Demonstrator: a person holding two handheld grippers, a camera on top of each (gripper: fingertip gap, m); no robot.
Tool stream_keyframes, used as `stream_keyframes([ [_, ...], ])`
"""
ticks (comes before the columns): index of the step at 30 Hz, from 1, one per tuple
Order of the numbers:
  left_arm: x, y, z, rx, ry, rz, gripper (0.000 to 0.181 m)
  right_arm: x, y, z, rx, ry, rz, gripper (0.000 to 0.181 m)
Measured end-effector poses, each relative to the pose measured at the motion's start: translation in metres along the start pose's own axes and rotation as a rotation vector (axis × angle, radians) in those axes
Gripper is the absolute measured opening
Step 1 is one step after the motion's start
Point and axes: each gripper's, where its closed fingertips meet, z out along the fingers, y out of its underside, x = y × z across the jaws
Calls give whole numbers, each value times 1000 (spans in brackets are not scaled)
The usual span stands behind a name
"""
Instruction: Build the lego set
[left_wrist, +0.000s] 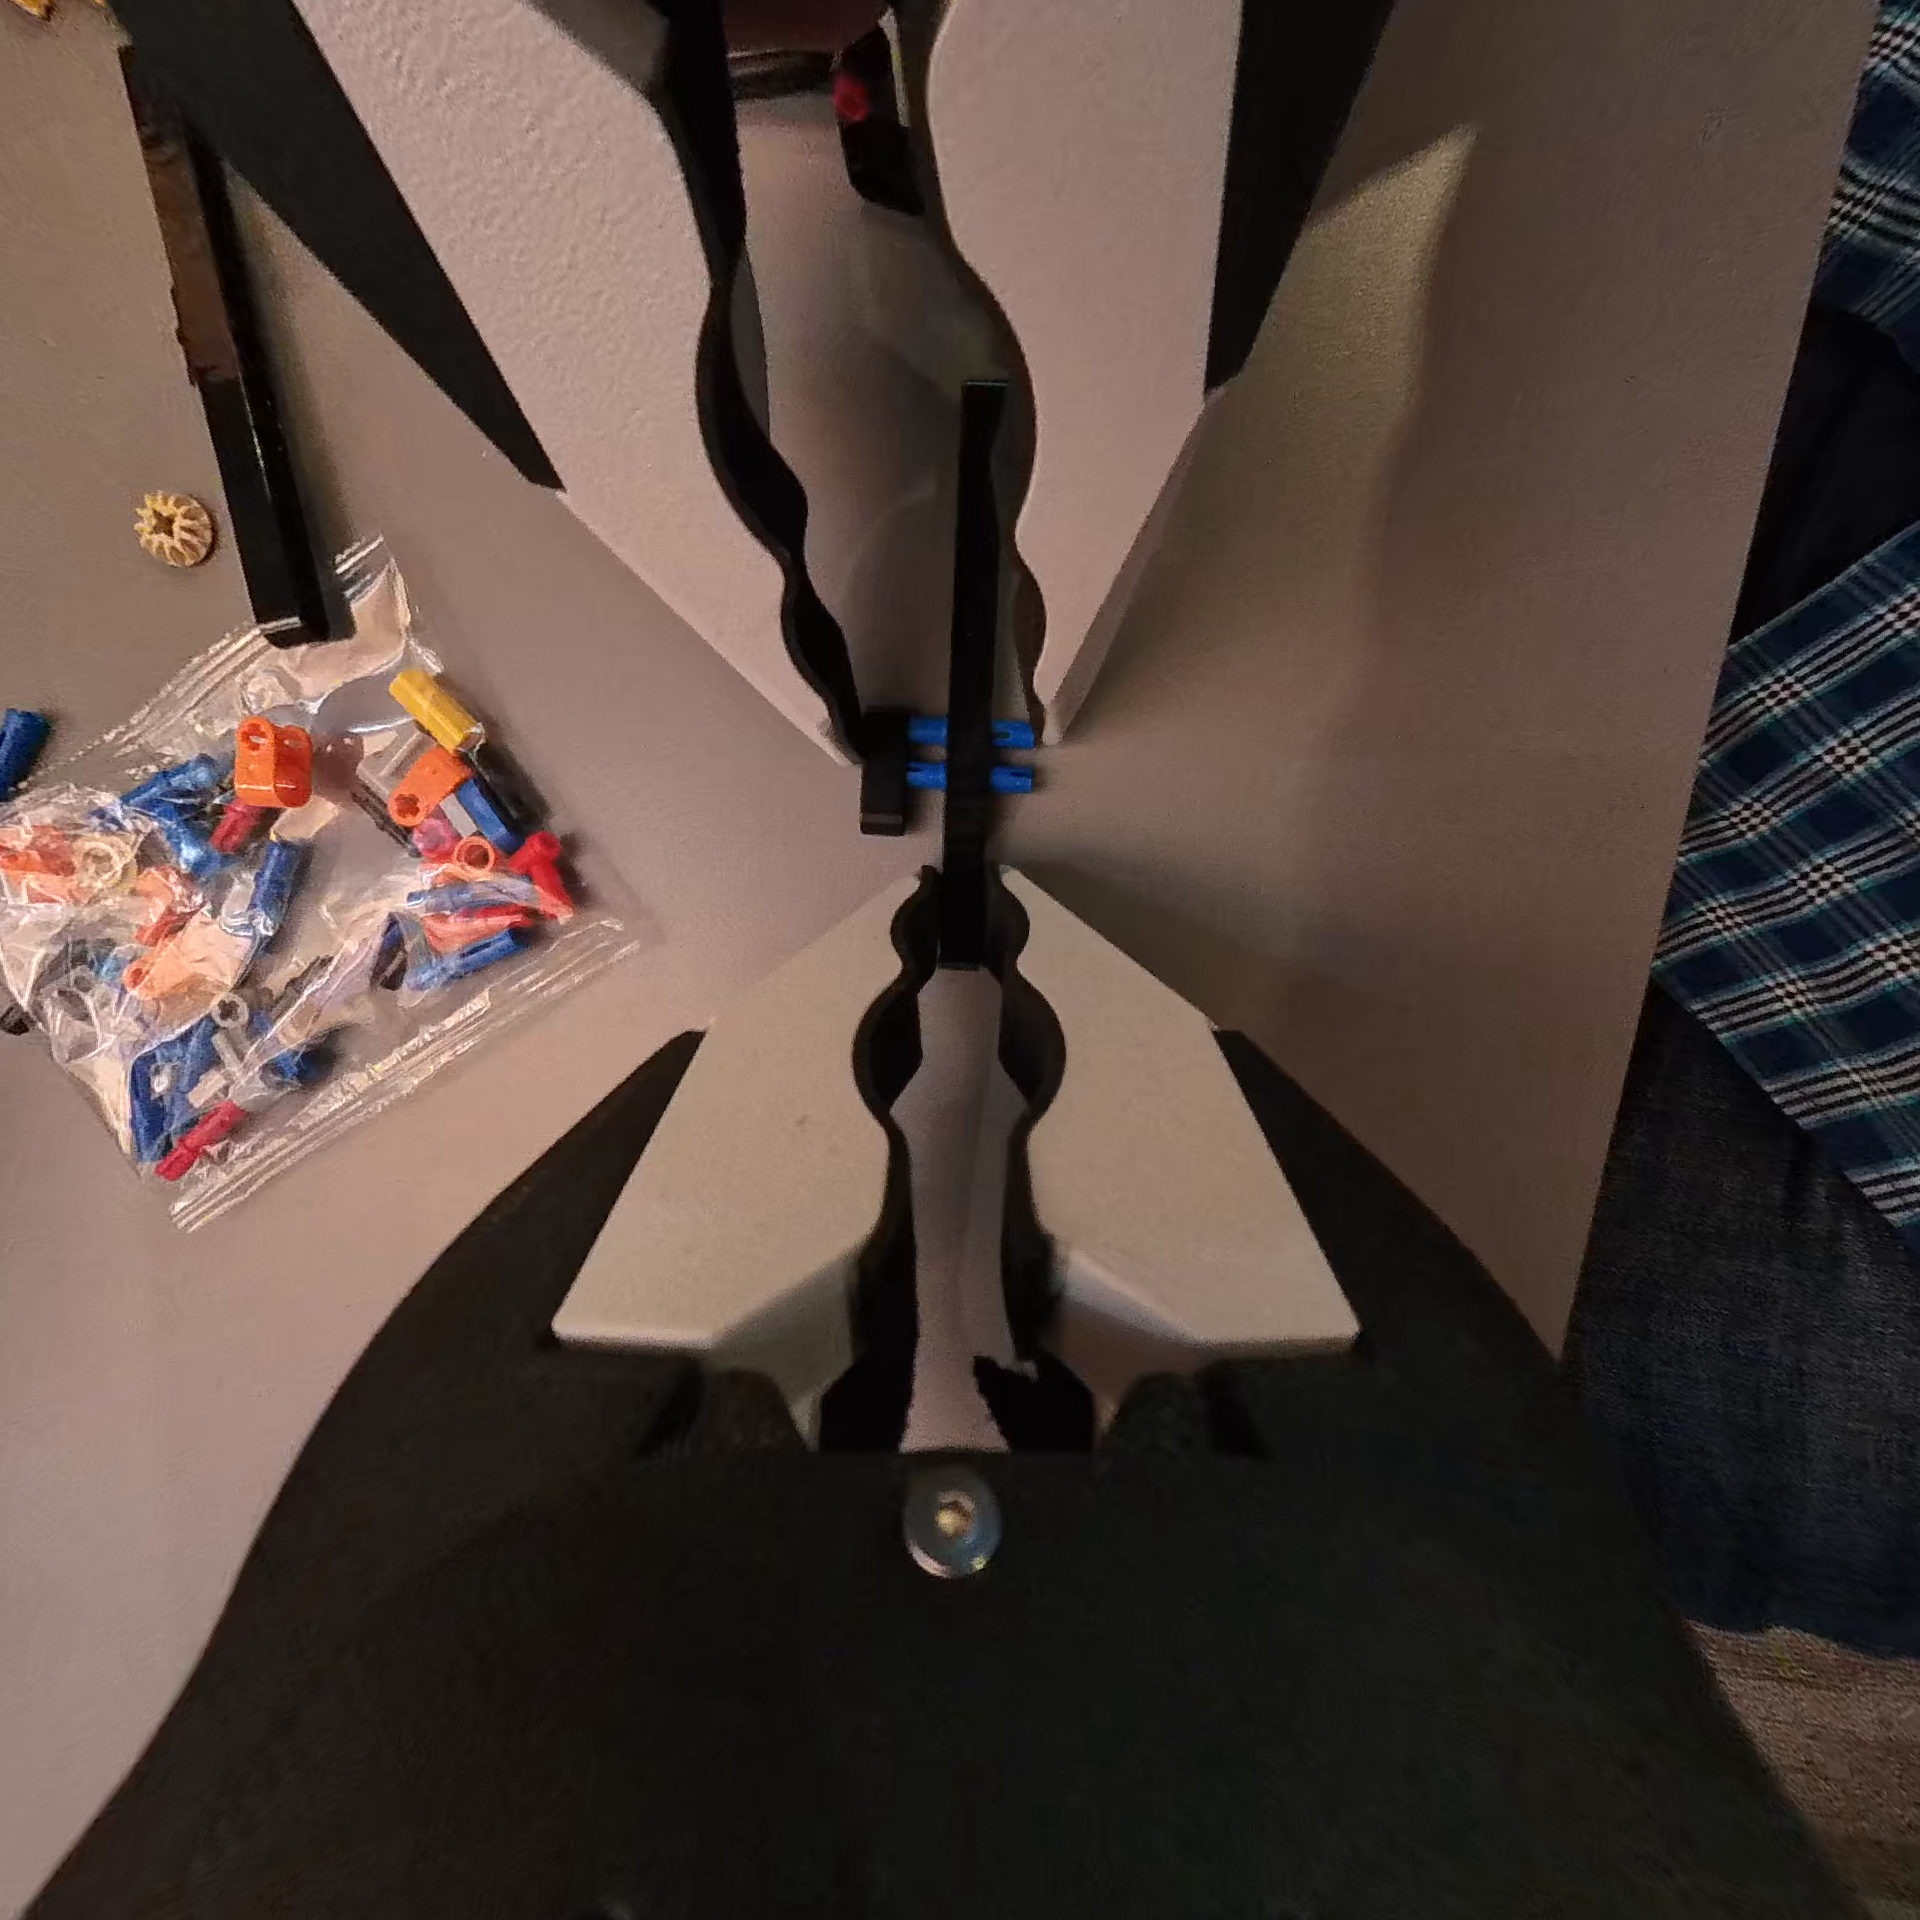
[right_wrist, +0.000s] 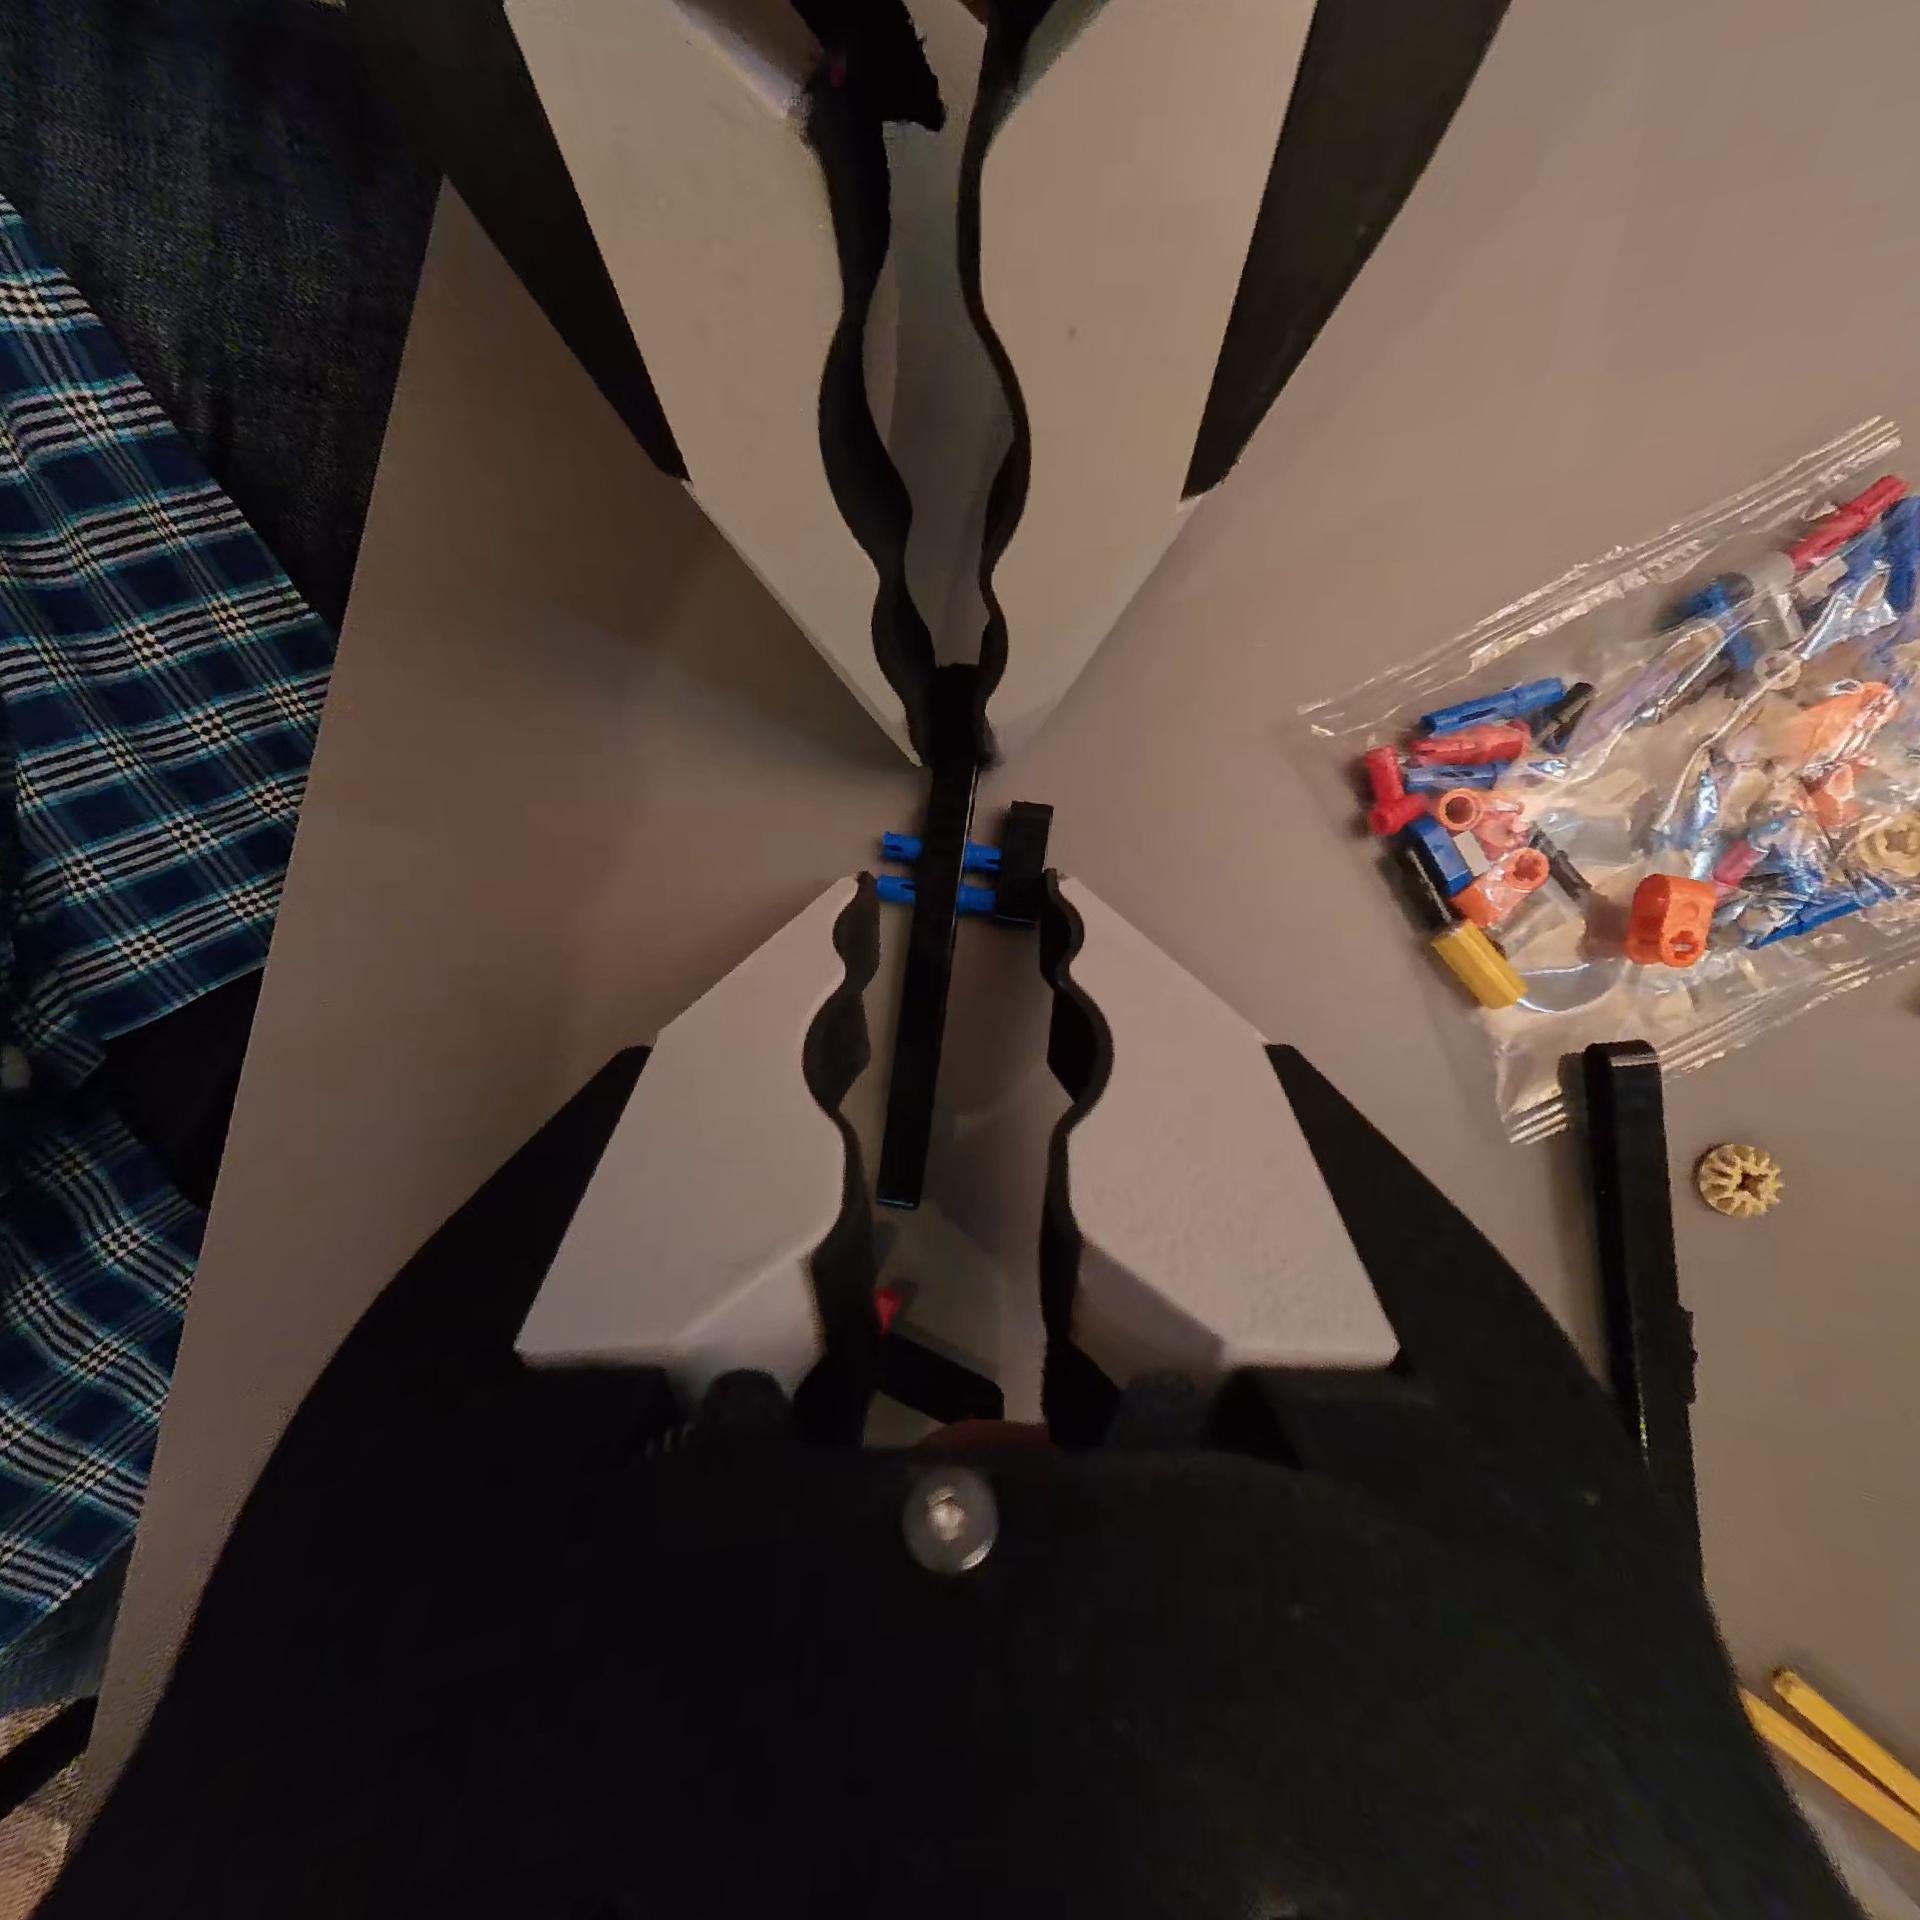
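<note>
Pretty early in the build, I'd say. The only assembled bit I can see is a long black beam (left_wrist: 971, 665) with two blue pins (left_wrist: 971, 750) pushed through it side by side, plus a short black connector piece (left_wrist: 886, 769) sitting on one end of those pins. It looks not fully seated, since a bit of blue shows between it and the beam.

The left tool (left_wrist: 961, 925) is clenched on one end of the beam, holding it up over the grey tabletop (left_wrist: 727, 1039). The right tool (right_wrist: 961, 894) faces it from the opposite side with its fingers parted around the beam, one tip right next to the short connector and the other by the free pin ends. It's not squeezing anything yet, as far as I can tell; my guess is it's lined up to press that connector home.

Loads left to do. The clear bag of small parts (left_wrist: 291, 894) (blue, red, orange, one yellow piece) is still mostly full and lying on the tabletop, well apart from the beam. Another black beam (right_wrist: 1636, 1226) lies loose next to it, a tan gear (right_wrist: 1740, 1179) sits just beside that, and a couple of yellow sticks (right_wrist: 1839, 1766) poke in at the corner of the right wrist view.
</note>
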Motion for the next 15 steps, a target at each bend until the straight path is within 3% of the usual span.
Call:
stream_keyframes([
  [15,1,0,0,13,-5,-48,5,-2,0,0,22,13,7,27],
])
